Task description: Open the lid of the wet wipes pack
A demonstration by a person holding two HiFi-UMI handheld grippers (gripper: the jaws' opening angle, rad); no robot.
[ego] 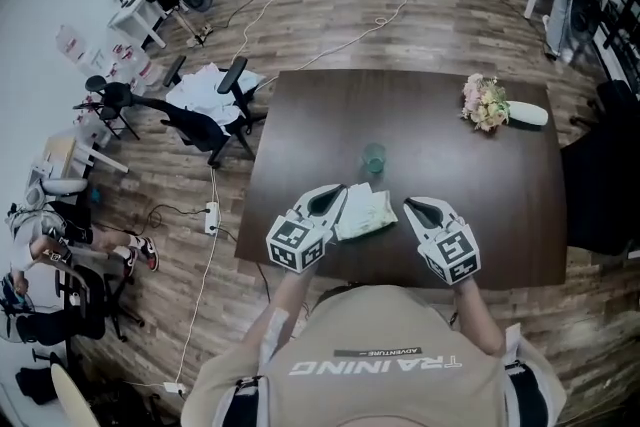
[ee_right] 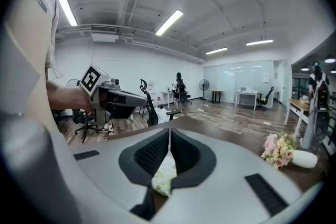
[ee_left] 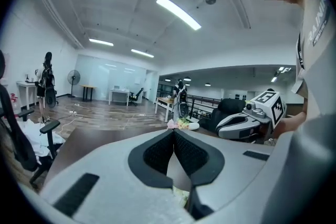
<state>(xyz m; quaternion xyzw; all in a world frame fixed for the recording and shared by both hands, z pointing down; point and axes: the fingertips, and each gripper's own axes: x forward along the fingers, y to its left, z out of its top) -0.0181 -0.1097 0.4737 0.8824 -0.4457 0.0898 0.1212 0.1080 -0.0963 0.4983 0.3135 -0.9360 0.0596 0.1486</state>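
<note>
Step in hand looked like securing the wet wipes pack (ego: 366, 213) ahead of the lid pull. The lid wasn't readable in any view, so I couldn't call it open or closed. The pack sat between the two grippers over the near-middle of the worktop (ego: 300, 115), close to the near edge; lifted or resting, couldn't tell. Left gripper (ego: 339, 195) was clenched, tips together, a sliver of pale pack material low between its jaws, at the pack's left edge. Right gripper (ego: 411, 206) was clenched too, a pale green-white bit of the pack pinched between its pads at the right corner; flap or film, couldn't tell. Next move, my read: one gripper anchors the body while the other takes the lid tab itself and peels up. If the right was only on film, regrip first. Room: the green cup (ego: 374, 157) stood just beyond the pack on the far side, so peel up or toward near, not far. Flowers (ego: 485, 102) and white vase (ego: 527, 114) were far right, well apart. The near edge was the risk: a dropped pack could go off it. Open room to left and right.
</note>
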